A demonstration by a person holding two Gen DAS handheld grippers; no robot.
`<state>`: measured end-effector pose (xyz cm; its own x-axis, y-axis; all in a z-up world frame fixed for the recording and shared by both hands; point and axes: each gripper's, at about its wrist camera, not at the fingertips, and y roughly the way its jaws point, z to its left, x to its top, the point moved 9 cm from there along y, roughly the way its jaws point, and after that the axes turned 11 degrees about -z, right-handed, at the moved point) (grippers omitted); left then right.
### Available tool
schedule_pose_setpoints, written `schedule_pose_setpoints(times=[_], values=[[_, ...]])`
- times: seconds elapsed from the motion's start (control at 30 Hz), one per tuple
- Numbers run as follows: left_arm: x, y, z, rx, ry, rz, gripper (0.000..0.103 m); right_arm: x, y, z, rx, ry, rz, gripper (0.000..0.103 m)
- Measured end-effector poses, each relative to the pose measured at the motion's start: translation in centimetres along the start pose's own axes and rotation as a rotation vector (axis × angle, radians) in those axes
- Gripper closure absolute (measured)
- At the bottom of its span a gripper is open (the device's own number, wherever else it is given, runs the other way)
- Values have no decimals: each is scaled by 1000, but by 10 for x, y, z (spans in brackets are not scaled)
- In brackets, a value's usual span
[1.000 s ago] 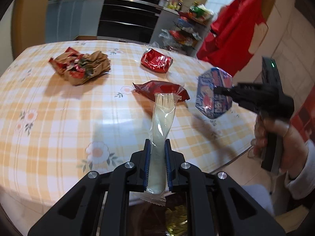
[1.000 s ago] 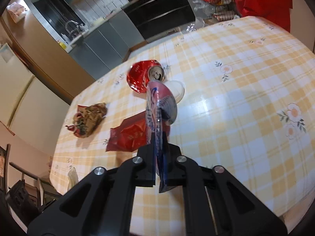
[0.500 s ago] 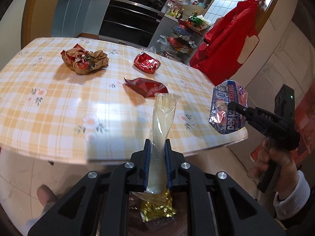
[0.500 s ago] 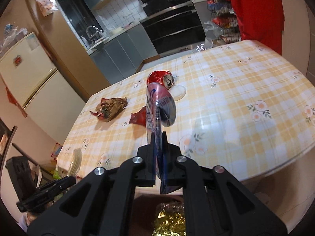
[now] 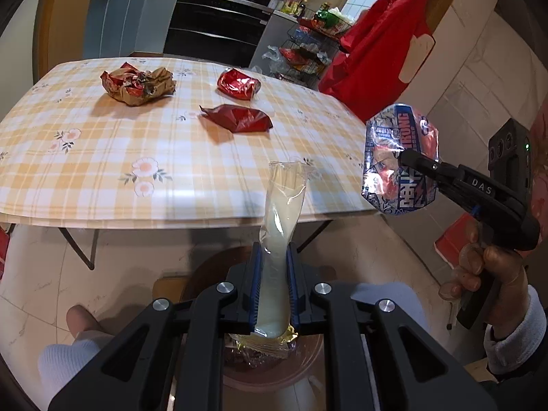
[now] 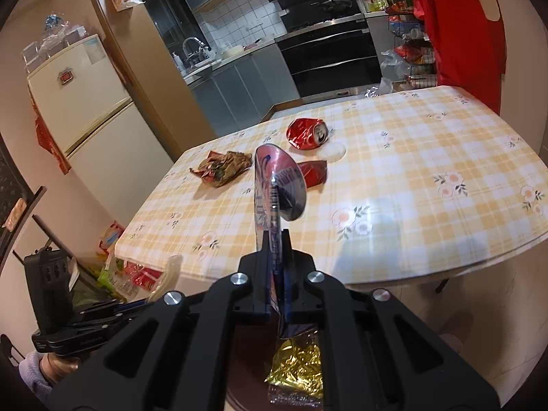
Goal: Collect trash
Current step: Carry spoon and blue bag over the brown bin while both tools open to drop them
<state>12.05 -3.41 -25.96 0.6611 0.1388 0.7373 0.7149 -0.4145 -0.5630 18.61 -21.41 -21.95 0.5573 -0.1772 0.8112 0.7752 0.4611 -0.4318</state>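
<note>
The left gripper (image 5: 274, 284) has its jaws clamped on a clear plastic sleeve (image 5: 281, 219) holding something pale, which stands upright from the blue pads. The right gripper (image 6: 274, 274) has its jaws pressed tight on a blue-and-red foil wrapper (image 6: 277, 185), seen edge-on from its own camera and face-on in the left view, where a hand (image 5: 479, 274) in a pale sleeve grips the handle.

Both grippers hang off the near edge of the surface (image 5: 85, 157), over bare tiled floor, above a brown bin (image 5: 301, 363) holding a gold foil wrapper (image 6: 301, 370). Room beside the near edge is clear, apart from the table legs below.

On the checked cloth farther off lie a crumpled brown paper bag (image 5: 140, 82), a crushed red can (image 5: 238, 84) and a flat red wrapper (image 5: 239, 118), all well apart from the rim.

Only the right view shows a white round lid (image 6: 330, 150) just beside the can, a fridge (image 6: 85, 102) at far left, and clutter under the left edge. Only the left view shows a red garment (image 5: 383, 44) hanging at the right.
</note>
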Motion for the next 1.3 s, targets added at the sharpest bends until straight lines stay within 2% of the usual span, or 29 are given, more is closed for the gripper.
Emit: schedule_pose_setpoints(times=[0.3, 0.37, 0.4, 0.43, 0.5, 0.6, 0.73, 0.83, 1.07, 1.17, 1.23, 1.3], values=[[-29, 8, -2, 40, 25, 61, 88, -22, -15, 4, 5, -21, 18, 94], [-33, 8, -3, 45, 34, 62, 74, -26, -17, 6, 8, -25, 27, 94], [-33, 8, -4, 46, 34, 60, 57, -28, -17, 7, 9, -27, 32, 94], [-32, 5, -4, 47, 31, 43, 49, -30, -17, 9, 11, -32, 37, 94], [-28, 1, -3, 50, 24, 19, 46, -34, -18, 13, 13, -47, 47, 94], [-20, -8, 4, 81, -3, -27, 31, -42, -17, 19, 18, -62, 70, 94], [-7, -26, 19, 99, -88, -114, 13, -57, -13, 26, 22, -75, 120, 94], [2, -38, 29, 143, -106, -166, 8, -68, -8, 32, 26, -88, 158, 94], [5, -47, 50, 200, -144, -190, 7, -87, 2, 52, 66, -116, 220, 93], [5, -49, 55, 216, -147, -194, 7, -92, 5, 57, 73, -133, 240, 83], [5, -51, 57, 225, -153, -202, 7, -92, 6, 59, 69, -150, 242, 70], [5, -52, 59, 227, -162, -206, 7, -92, 6, 60, 59, -172, 239, 64]])
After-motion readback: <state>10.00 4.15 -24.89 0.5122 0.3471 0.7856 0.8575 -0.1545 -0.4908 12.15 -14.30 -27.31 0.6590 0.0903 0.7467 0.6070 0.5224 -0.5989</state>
